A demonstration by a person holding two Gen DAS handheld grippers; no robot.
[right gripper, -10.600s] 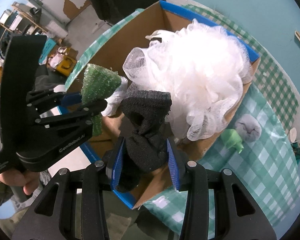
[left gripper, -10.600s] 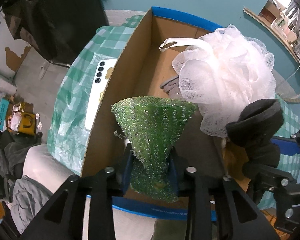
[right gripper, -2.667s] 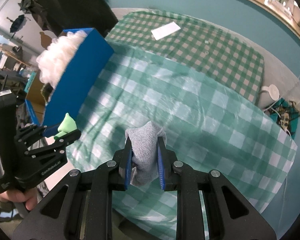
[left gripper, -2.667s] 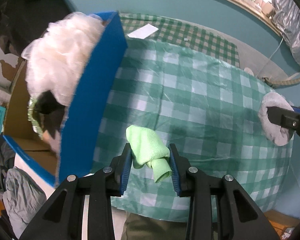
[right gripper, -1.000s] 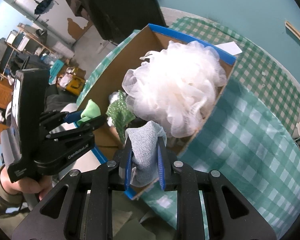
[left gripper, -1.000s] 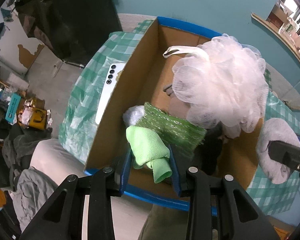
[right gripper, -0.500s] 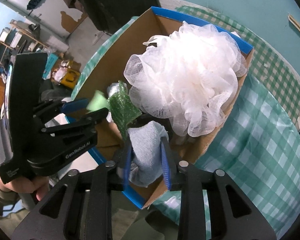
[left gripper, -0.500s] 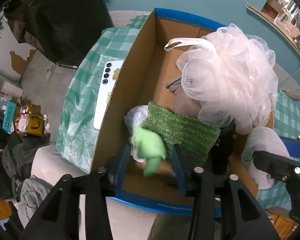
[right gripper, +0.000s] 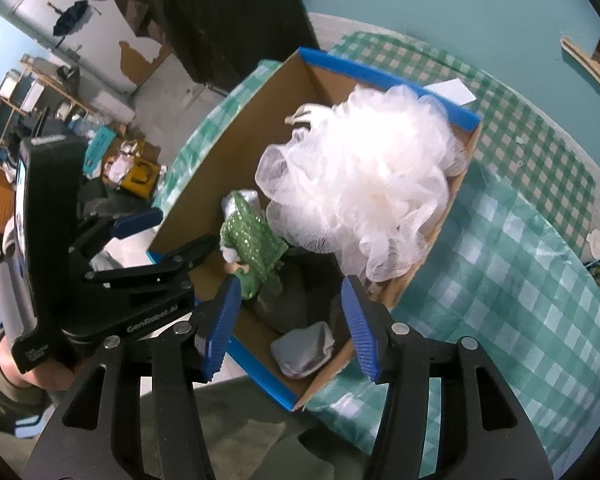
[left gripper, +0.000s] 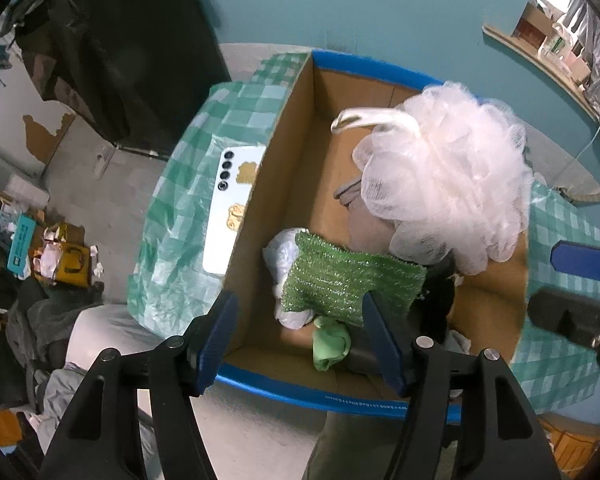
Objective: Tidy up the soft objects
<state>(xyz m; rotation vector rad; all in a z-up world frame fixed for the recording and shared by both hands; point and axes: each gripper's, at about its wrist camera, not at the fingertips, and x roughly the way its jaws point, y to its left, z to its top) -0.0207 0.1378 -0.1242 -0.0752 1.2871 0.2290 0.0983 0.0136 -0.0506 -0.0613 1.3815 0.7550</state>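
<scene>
A cardboard box with blue rim [left gripper: 284, 148] [right gripper: 204, 184] holds a white mesh bath pouf [left gripper: 444, 184] [right gripper: 364, 192], a green glittery scrubber [left gripper: 348, 284] [right gripper: 252, 240], a dark sock [right gripper: 296, 304], a light green cloth [left gripper: 330, 342] [right gripper: 248, 280] and a grey-white cloth [right gripper: 304, 348]. My left gripper [left gripper: 300, 340] [right gripper: 168, 232] is open and empty above the box's near end. My right gripper [right gripper: 290, 328] [left gripper: 576, 284] is open and empty above the near right corner, over the grey-white cloth.
A white phone [left gripper: 232, 204] lies on the green checked tablecloth [right gripper: 520, 264] left of the box. A white paper slip [right gripper: 452, 90] lies beyond the box. Clutter covers the floor at the left [left gripper: 48, 248].
Both grippers have opened. The light green cloth has dropped from the left gripper into the box, and the grey-white cloth has dropped from the right gripper into the box.
</scene>
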